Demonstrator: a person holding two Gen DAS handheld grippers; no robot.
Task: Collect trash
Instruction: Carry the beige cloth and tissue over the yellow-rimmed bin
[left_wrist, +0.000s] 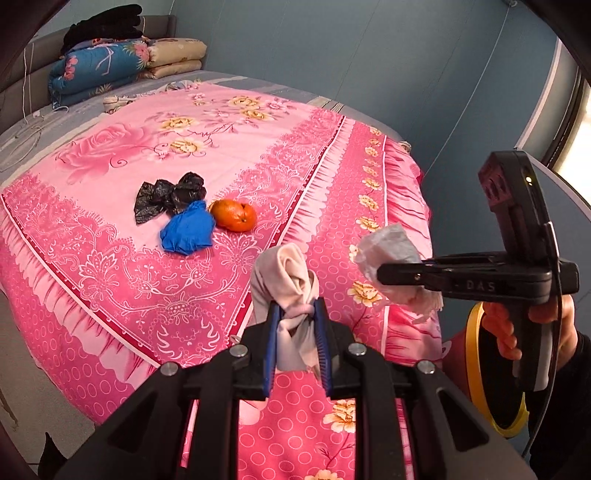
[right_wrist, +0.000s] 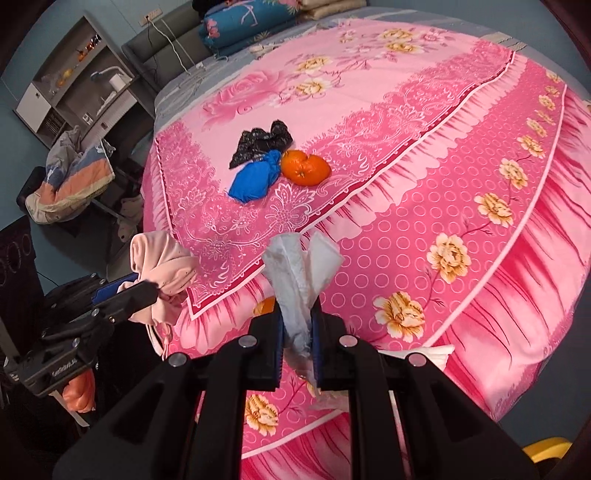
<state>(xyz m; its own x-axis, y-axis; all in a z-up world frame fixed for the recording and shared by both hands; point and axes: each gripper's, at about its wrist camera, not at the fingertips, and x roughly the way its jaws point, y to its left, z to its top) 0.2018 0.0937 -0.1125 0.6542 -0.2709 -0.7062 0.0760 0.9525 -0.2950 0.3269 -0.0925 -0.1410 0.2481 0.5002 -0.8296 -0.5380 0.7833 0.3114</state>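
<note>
Jaws of the left gripper (left_wrist: 298, 325) are pinching shut on a crumpled pale pink cloth wad (left_wrist: 286, 273), which is sticking up and forward between the blue pads; jaws of the right gripper (right_wrist: 297, 325) are clamping a crumpled white tissue (right_wrist: 301, 258), fanning upward out of the grip. Both loads are hanging over the near edge of the bed, covered by a pink floral bedspread (left_wrist: 221, 140). Further out on that bedspread, three pieces are lying bunched together: a crumpled blue plastic glove (left_wrist: 188, 229) nearest, an orange mandarin peel (left_wrist: 233, 215) touching it on the right, and a crinkled black plastic bag (left_wrist: 168, 195) just behind. They are sitting ahead and slightly left of both grippers, the left one appearing a little nearer. A yellow-rimmed bin (left_wrist: 480, 369) is showing below the right gripper; judging by that, both full grips are needing to be emptied there first
</note>
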